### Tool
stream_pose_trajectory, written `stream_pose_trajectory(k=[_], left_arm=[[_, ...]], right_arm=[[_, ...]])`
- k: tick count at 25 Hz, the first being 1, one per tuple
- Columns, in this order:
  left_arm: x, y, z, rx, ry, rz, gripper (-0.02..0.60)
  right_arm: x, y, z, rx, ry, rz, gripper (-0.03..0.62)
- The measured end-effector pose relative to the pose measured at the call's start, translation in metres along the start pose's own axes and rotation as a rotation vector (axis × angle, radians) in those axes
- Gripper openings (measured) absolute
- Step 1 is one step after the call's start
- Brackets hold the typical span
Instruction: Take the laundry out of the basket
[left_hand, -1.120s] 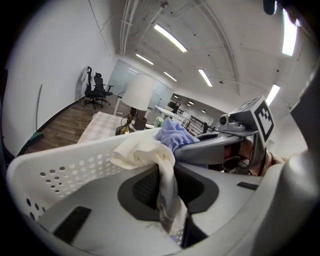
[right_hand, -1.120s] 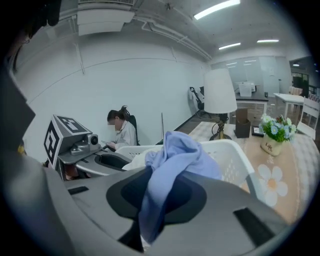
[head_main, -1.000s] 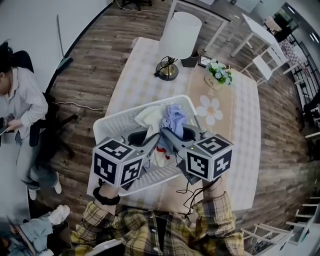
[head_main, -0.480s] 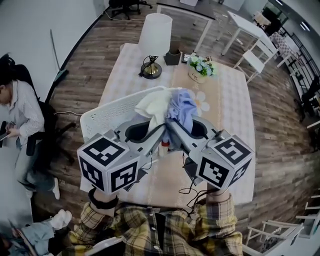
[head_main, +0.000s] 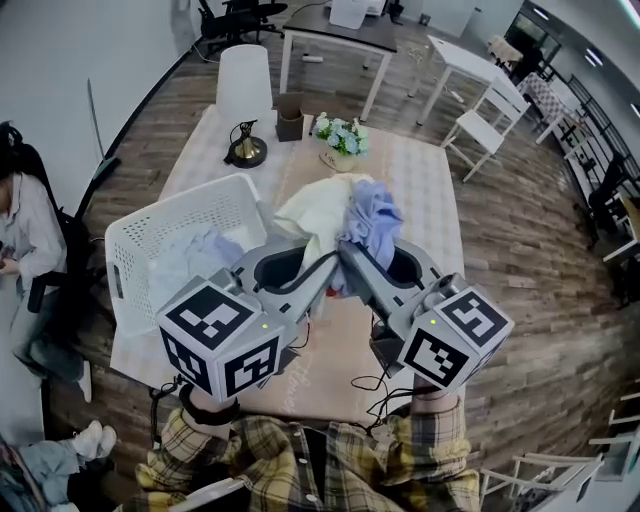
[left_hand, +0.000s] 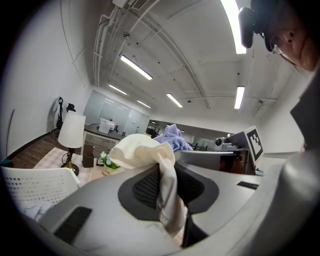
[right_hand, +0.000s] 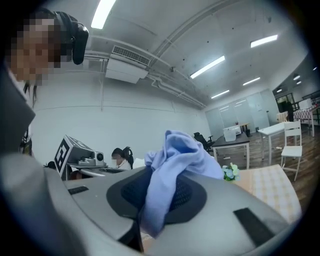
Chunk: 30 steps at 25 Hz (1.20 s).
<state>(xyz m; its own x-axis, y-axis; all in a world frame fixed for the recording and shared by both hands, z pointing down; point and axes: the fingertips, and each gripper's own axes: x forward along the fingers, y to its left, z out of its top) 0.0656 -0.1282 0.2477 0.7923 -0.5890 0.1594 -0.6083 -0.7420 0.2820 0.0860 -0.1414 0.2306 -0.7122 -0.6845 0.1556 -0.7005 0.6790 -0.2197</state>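
Tabletop (head_main: 436, 192) partly hidden behind cream cloth (head_main: 308, 216) and blue cloth (head_main: 372, 222).

Head view, top centre: white-shaded table lamp (head_main: 245, 85) on a brass-coloured base. Small dark box (head_main: 290, 115) sits just right of it, flower pot (head_main: 340, 140) right of that. All three are at the far edge of the checked-cloth table (head_main: 425, 190). Upper right: white chair (head_main: 478, 128), white desk (head_main: 462, 58) behind it. Top: dark desk (head_main: 335, 22). Left edge: seated person (head_main: 22, 235), striped shirt. Wood-plank floor (head_main: 530, 250).
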Motion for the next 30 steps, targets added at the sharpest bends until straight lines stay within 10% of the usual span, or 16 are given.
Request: stream_pose_trajectory(k=[17,30], left_arm=[[0.143,-0.155,-0.064,0.081,0.114,-0.166,0.081],[0.206,-0.216,-0.158,-0.009,0.269,-0.387,0.081]], right_arm=[[-0.181,-0.114,-0.036,0.039,-0.019,-0.202,0.084],[-0.261,-0.171,-0.121,0.195,0.047,-0.44,0.084]])
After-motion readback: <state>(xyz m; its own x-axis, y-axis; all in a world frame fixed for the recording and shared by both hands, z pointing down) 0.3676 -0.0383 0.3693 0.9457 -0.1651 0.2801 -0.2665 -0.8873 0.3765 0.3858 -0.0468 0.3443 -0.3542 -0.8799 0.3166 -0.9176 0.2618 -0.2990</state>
